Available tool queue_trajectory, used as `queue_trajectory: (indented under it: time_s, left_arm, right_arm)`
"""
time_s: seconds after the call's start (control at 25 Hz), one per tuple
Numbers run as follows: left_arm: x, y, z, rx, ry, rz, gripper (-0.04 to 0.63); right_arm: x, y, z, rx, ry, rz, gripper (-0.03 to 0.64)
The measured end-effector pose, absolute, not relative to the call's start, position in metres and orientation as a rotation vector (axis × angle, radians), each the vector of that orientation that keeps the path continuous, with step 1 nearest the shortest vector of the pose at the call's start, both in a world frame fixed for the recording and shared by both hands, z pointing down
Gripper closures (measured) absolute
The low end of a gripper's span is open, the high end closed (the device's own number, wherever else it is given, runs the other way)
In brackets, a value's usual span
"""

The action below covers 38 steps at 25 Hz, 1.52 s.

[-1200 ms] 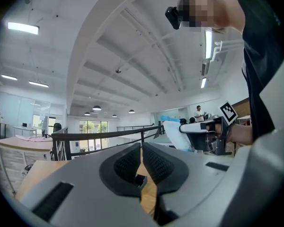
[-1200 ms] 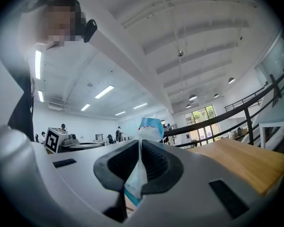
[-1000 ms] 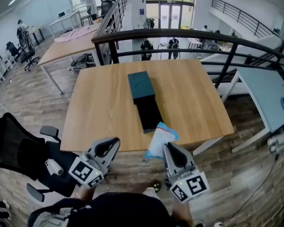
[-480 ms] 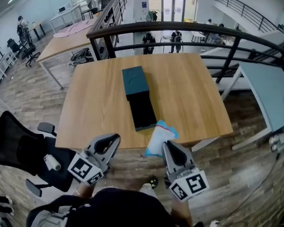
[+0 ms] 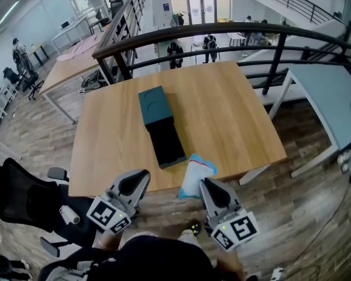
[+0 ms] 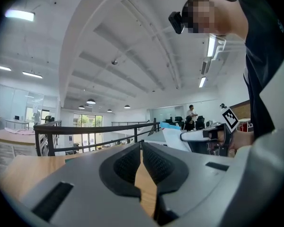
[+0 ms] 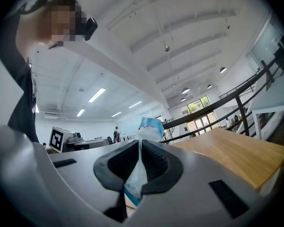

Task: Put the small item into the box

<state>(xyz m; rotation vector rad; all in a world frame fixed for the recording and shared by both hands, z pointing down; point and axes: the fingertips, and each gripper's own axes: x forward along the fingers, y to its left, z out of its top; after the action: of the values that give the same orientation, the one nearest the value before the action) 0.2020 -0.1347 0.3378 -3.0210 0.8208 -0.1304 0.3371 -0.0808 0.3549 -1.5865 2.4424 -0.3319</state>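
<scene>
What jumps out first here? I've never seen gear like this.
A long box, teal in its far half and black nearer, lies on the middle of a wooden table. In front, the right gripper pinches a white-and-blue packet by the table's near edge, while the left gripper is shut on nothing.
</scene>
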Motion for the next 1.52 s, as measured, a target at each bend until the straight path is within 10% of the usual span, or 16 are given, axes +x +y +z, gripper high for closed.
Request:
queue_trajectory:
  time_s: [1.52]
  left_arm:
    - [0.158,-0.302,0.402,-3.067,1.048,-0.122,0.569]
  right_arm:
    - [0.286,-0.265,0.393,-1.486,2.724,-0.416,0.586]
